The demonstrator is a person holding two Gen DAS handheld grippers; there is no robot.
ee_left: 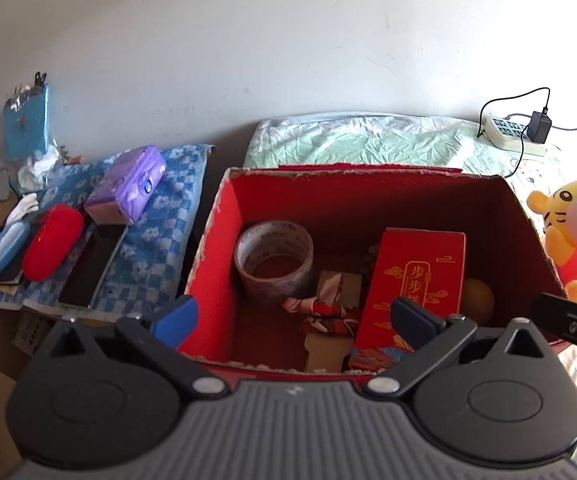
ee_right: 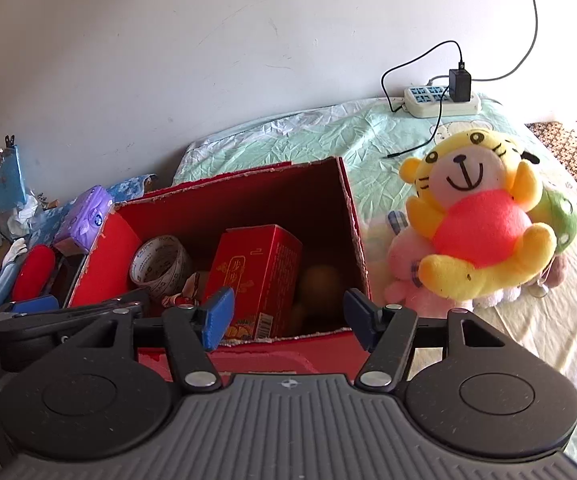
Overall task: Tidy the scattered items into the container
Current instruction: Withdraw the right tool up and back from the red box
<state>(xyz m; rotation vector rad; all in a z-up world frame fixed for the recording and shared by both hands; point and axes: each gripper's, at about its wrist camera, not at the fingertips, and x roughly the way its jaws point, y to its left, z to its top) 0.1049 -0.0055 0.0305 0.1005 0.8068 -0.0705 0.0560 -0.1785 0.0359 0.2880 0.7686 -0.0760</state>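
Observation:
A red cardboard box (ee_left: 208, 264) (ee_right: 352, 216) stands open on the bed. Inside lie a roll of clear tape (ee_left: 274, 260) (ee_right: 160, 264), a red printed carton (ee_left: 416, 280) (ee_right: 256, 276), a small red-and-white wrapped piece (ee_left: 320, 312) and a yellowish round thing (ee_left: 478, 300) (ee_right: 320, 284). My left gripper (ee_left: 292, 320) is open over the box's near edge, nothing between its blue fingers. My right gripper (ee_right: 288, 316) is open too, over the box's near right corner. A yellow tiger plush (ee_right: 480, 216) (ee_left: 576, 232) lies right of the box.
Left of the box, a blue checked cloth (ee_left: 160, 216) carries a purple tissue pack (ee_left: 128, 188), a red case (ee_left: 52, 240), a black phone (ee_left: 92, 264) and a pale blue case (ee_left: 4, 248). A power strip (ee_right: 440, 100) with a charger sits by the wall. Pink and green plush toys (ee_right: 404, 264) lie under the tiger.

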